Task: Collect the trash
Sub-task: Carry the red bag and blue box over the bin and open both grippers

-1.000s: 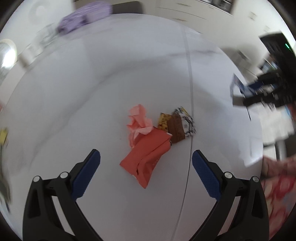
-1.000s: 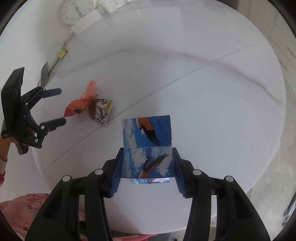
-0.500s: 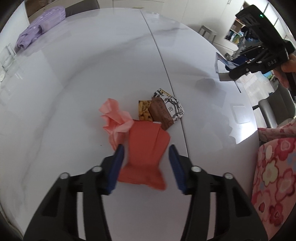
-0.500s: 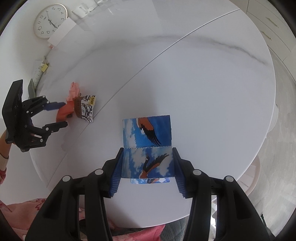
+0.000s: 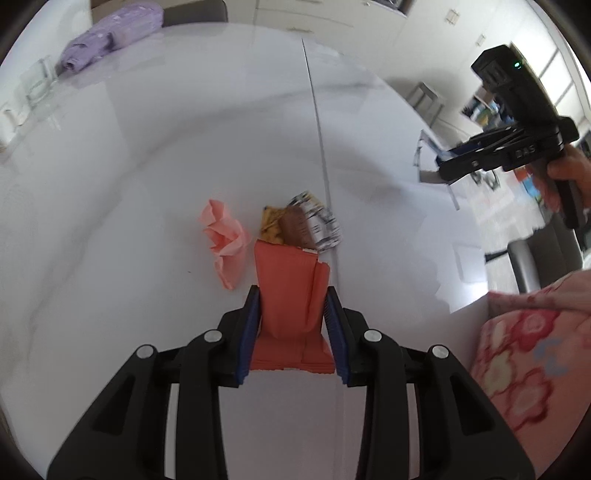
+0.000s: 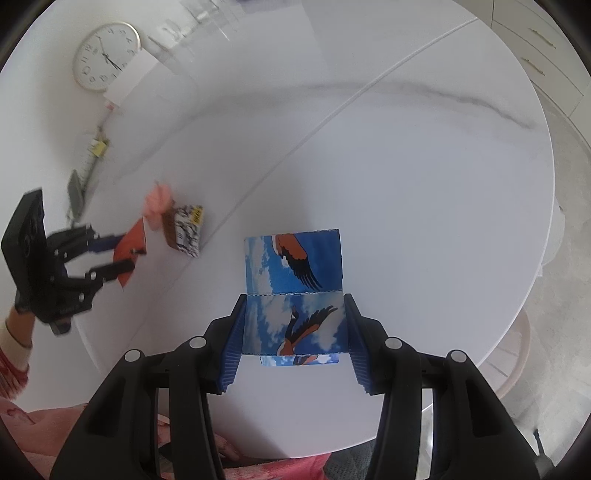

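A red wrapper [image 5: 291, 295] is clamped lengthwise in the left gripper [image 5: 291, 314] at lower centre, while a bird-print box [image 6: 295, 295] is gripped by the right gripper [image 6: 293, 332].

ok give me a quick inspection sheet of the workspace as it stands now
surface: white marble table, round-edged, with a seam line across it
job's things: red wrapper between the left gripper's fingers; pink crumpled tissue, small yellow packet and brown and black-white wrapper lying just beyond it; blue bird-print box in the right gripper
clutter: wall clock lying on the table; purple bundle and clear glasses at the far edge
grippers: left gripper shut on the red wrapper; right gripper shut on the box
cables: nothing seen
surroundings: white cabinets, grey chair
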Motion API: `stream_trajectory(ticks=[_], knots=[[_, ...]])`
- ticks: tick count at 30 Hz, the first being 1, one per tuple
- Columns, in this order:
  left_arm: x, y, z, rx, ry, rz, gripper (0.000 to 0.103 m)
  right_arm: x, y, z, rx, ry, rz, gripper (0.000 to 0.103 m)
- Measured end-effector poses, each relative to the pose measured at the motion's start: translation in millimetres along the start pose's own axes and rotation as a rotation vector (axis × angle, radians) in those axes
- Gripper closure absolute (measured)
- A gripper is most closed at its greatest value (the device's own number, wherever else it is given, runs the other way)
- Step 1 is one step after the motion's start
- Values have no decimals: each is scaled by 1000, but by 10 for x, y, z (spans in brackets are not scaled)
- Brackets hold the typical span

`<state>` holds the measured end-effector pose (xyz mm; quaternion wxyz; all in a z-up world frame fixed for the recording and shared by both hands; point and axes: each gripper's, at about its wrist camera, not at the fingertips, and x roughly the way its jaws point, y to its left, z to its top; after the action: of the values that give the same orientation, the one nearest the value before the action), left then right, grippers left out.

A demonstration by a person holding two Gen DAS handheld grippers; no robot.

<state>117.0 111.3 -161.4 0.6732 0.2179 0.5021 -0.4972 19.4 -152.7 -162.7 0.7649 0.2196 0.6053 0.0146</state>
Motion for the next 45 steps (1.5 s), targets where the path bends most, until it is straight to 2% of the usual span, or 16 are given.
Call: stream_trajectory(ticks=[6, 11, 15, 20, 23, 26, 28, 29, 30, 33, 39, 42, 45], knots=[[-149, -723, 147, -22, -41, 37, 69, -284, -257, -171, 20, -75, 63, 53], [58, -1544, 481, 24, -57, -24, 68, -591, -804, -563, 95, -124, 35, 53], [445, -2319, 903, 107, -34, -112, 68, -888, -1490, -969, 202, -148, -27, 53], [1061, -3185, 1370, 188, 40, -205, 67, -1255, -2282, -1432, 312, -171, -92, 53], [1475, -3549, 1570, 175, 98, -235, 67, -1422, -2677, -1661, 365, -190, -109, 53], [1792, -3805, 1641, 140, 170, -223, 62, -1534, -2962, -1845, 388, -202, -110, 53], [1984, -3925, 1701, 106, 222, -201, 54, -1576, -3129, -1921, 394, -206, -102, 53], [2027, -3980, 1720, 88, 229, -186, 45, -1579, -3184, -1932, 395, -204, -98, 53], [2011, -4017, 1701, 80, 221, -172, 36, -1584, -3231, -1951, 395, -204, -95, 53], [1919, -4062, 1710, 65, 178, -141, 21, -1565, -3347, -1967, 390, -200, -79, 53], [1570, -3854, 1853, -38, 102, -76, 13, -1473, -3362, -1905, 346, -179, -49, 53], [1261, -3672, 1826, -104, 47, -55, 8, -1418, -3274, -1862, 302, -165, -49, 52], [1012, -3506, 1781, -157, 6, -27, 8, -1302, -3122, -1799, 254, -144, -53, 52]])
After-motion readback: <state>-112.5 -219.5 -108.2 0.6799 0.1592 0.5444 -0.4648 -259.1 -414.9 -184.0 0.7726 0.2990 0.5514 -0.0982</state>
